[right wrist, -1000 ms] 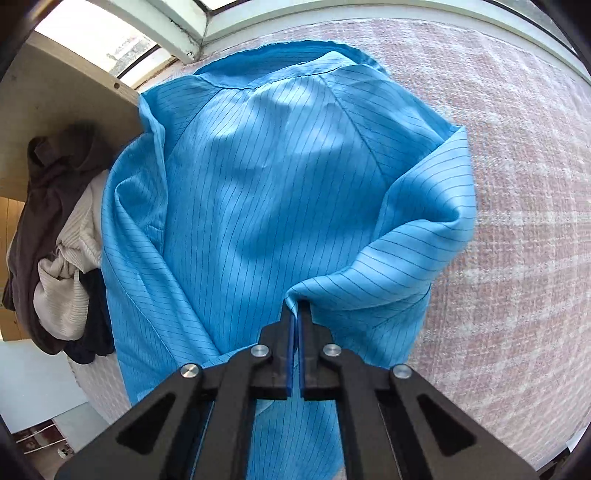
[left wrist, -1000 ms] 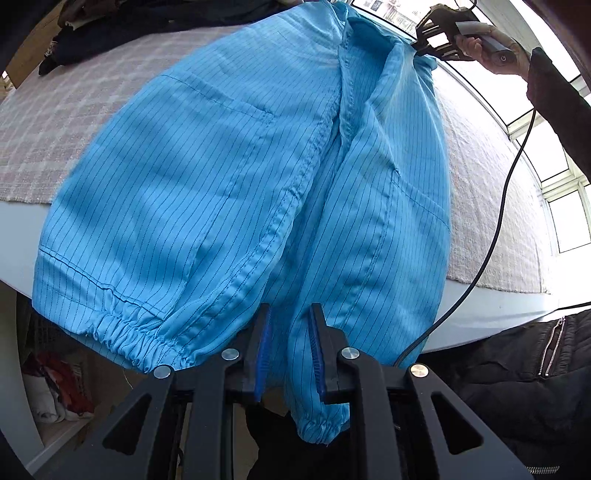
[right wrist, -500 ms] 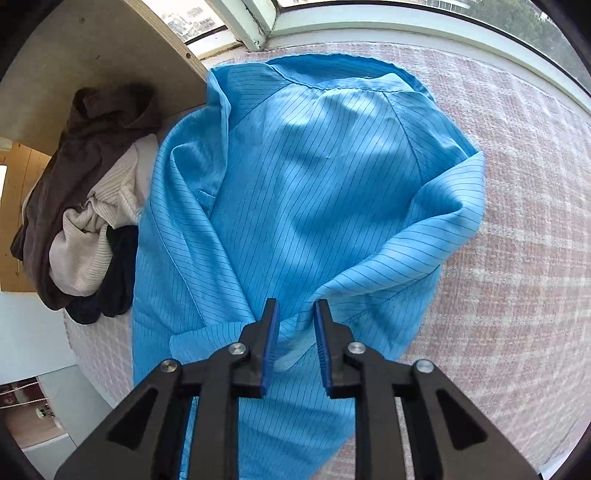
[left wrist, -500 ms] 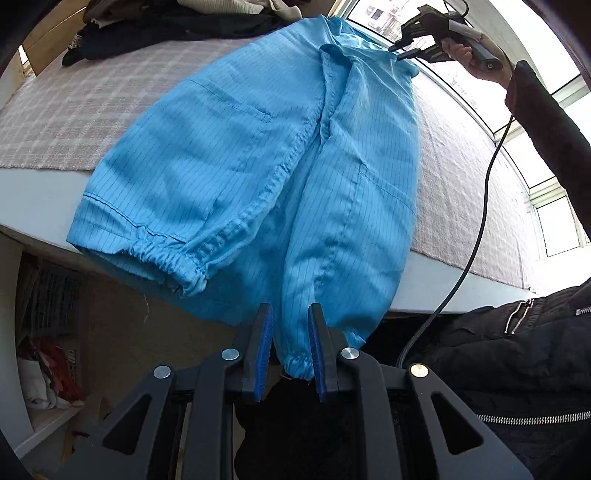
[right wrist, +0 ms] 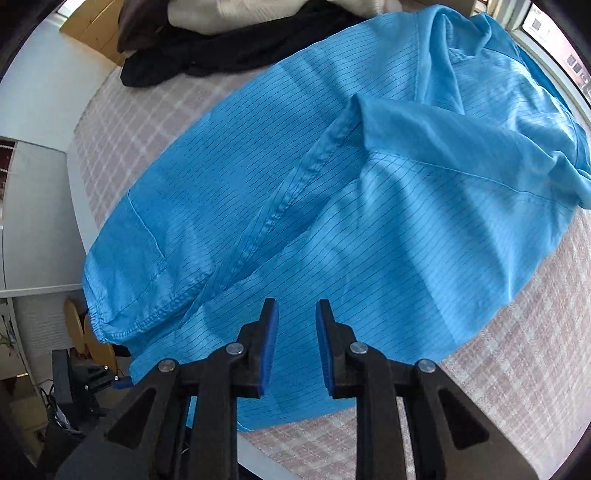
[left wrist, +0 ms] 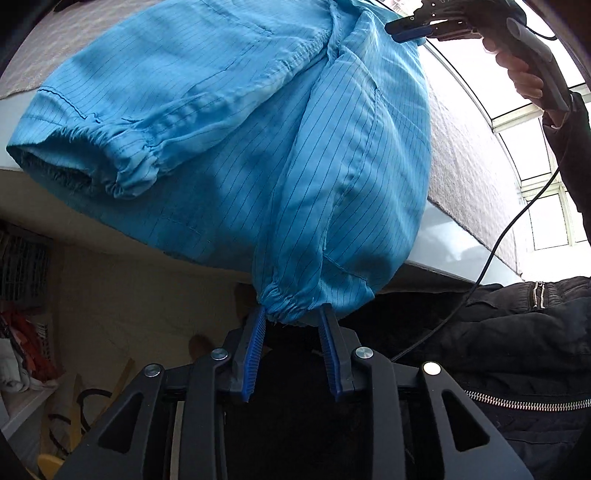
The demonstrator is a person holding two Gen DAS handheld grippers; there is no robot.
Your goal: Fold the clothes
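A blue pinstriped garment (left wrist: pixel 295 129) lies on the table, its sleeves hanging over the near edge. My left gripper (left wrist: pixel 291 314) sits below that edge. Its jaws are opening, and one sleeve's elastic cuff (left wrist: pixel 291 302) rests loosely between the fingertips. The other cuff (left wrist: pixel 110 173) hangs free at the left. In the right wrist view the garment (right wrist: pixel 332 184) spreads across the cover, rumpled at the far right. My right gripper (right wrist: pixel 293 306) hovers over its near part, open with nothing between the pads. The left wrist view shows the right gripper (left wrist: pixel 402 31) at the garment's far end.
A pink checked cover (right wrist: pixel 517 369) lies under the garment. A pile of dark and cream clothes (right wrist: pixel 221 40) sits at the far end of the table. The person's black jacket (left wrist: pixel 498 350) and a cable (left wrist: pixel 517 221) are at the right, with clutter (left wrist: pixel 22 350) under the table.
The right gripper let go of the folded cloth, opened, rolled and swung along the garment. The left gripper sank below the table edge and its jaws widened around the sleeve cuff.
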